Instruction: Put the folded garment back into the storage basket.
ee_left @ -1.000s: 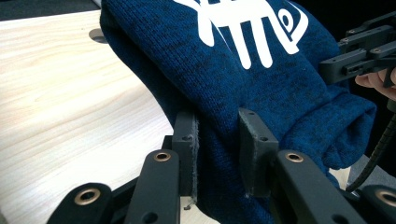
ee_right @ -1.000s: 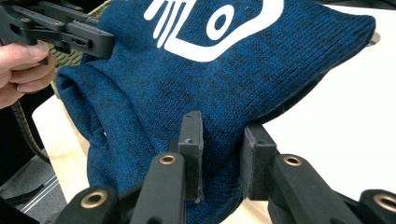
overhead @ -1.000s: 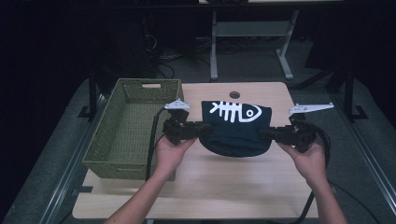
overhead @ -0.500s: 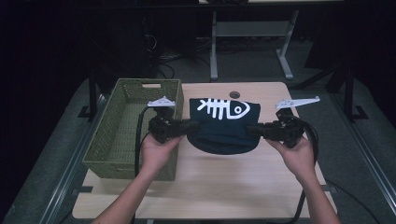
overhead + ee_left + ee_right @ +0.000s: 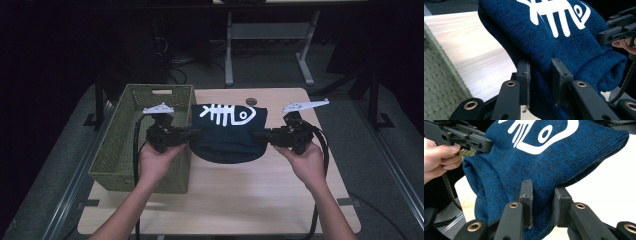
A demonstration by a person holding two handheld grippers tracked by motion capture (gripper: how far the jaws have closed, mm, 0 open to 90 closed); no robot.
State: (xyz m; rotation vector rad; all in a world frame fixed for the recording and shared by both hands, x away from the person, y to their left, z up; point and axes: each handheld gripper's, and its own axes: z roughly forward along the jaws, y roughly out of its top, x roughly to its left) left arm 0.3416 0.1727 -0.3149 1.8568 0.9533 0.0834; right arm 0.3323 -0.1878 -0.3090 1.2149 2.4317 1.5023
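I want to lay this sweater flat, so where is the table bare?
The near half of the table, between the forearms, is bare wood. A strip beyond the sweater holds one small dark round spot. The left side is taken up by the basket. Both the left gripper and right gripper clamp the sweater's sides.

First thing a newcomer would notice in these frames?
The dark blue knit sweater with a white fish skeleton print, held up over the middle of the wooden table. The left gripper and right gripper are each shut on one side of it. A green woven basket sits at the table's left.
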